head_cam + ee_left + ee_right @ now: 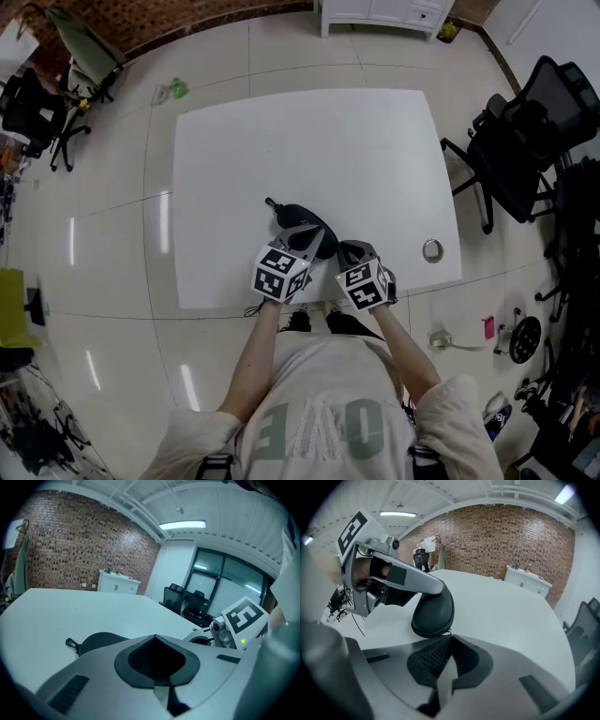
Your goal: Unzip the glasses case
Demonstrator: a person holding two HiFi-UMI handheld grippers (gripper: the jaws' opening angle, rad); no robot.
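A black oval glasses case (pixel 298 217) lies near the front edge of the white table (pixel 281 141), with a small loop (pixel 272 202) at its far left end. My left gripper (pixel 317 236) is shut and reaches over the case's near end. In the right gripper view its grey finger lies along the top of the case (pixel 433 611). My right gripper (pixel 450 637) is shut, its tip at the case's rim, where a small metal zipper pull (pixel 449 632) glints. In the left gripper view the case (pixel 101 641) shows behind the shut left gripper (pixel 154 638).
A round metal ring (pixel 432 250) sits in the table near its right front corner. Black office chairs (pixel 516 150) stand to the right of the table, and a white cabinet (pixel 384 11) stands against the far brick wall. The person's body is close to the front edge.
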